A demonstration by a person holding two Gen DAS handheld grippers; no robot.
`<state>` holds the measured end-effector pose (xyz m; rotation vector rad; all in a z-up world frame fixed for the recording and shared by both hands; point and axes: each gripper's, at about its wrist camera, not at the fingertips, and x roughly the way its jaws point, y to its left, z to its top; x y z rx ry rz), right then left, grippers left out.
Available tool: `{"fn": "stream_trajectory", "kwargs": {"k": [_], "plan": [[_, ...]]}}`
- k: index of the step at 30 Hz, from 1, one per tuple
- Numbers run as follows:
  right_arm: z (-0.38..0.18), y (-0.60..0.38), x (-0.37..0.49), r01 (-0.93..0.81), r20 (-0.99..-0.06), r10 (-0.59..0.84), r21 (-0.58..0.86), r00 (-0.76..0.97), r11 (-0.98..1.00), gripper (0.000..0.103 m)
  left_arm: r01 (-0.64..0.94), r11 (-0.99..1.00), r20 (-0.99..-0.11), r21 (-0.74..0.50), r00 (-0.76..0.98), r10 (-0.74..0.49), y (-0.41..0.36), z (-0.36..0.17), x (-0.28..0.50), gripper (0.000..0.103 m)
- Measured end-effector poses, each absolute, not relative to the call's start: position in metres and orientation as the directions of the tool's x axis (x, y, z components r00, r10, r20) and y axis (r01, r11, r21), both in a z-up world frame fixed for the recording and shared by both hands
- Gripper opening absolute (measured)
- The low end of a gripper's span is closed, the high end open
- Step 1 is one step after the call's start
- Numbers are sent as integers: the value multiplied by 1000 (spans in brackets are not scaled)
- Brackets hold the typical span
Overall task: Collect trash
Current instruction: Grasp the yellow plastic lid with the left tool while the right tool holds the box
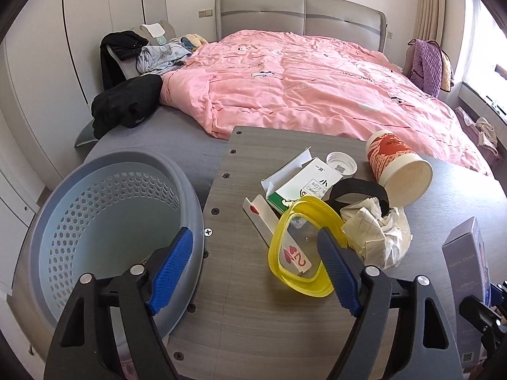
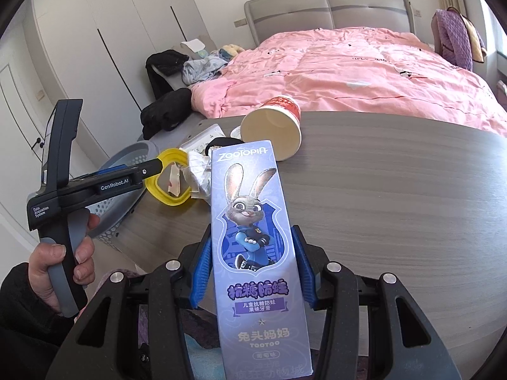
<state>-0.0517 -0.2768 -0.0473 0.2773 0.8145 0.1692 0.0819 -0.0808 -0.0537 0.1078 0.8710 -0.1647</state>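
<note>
The right hand-held gripper (image 2: pixel 253 272) is clamping a tall purple toothpaste box (image 2: pixel 253 237) between its blue pads, the box standing up along the line of the fingers and filling the space ahead of them. Beyond the box's far end, a paper cup (image 2: pixel 275 126) is lying on its side on the tabletop (image 2: pixel 396 196), its mouth facing the gripper.

The left hand-held gripper (image 1: pixel 256 269) is standing wide, with nothing pressed between its pads. Its right-side finger is lying over the near rim of a yellow-rimmed clear lid (image 1: pixel 304 247) (whether it is touching the rim I cannot tell), while its other finger is hanging over the edge of a grey perforated basket (image 1: pixel 79 209). The basket is sitting left of the tabletop, and what shows of its inside is holding nothing. Through the lid a red-printed playing card (image 1: pixel 296 258) is showing. Just past the lid, a green-and-white carton (image 1: pixel 304 186) and crumpled paper (image 1: pixel 377 231) are lying, with a white cap (image 1: pixel 340 163) farther off. A hand (image 2: pixel 60 262) is gripping the left gripper's handle.
</note>
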Motion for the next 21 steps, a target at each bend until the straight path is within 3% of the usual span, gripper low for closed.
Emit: {"fn": "stream_trajectory", "kwargs": {"k": [7,9,11,12,21], "plan": [[-53,-276,-52,-43,-693,272,328,668,944,45,205,978,-795,29,598,-101,-87,-68,91,44],[-54,-276,-51,-42,-692,276,335,667,941,45,215,976,-797,25,594,-110,-89,-69,91,33],[-55,-277,-50,-42,-691,280,340,667,940,45,232,973,-799,20,589,-124,-91,-69,90,13],[-55,-278,-50,-43,-690,282,342,667,939,45,236,972,-798,21,590,-126,-92,-69,89,10],[-53,-278,-51,-53,-684,285,339,672,939,45,225,974,-783,0,606,-140,-83,-56,78,7]]}}
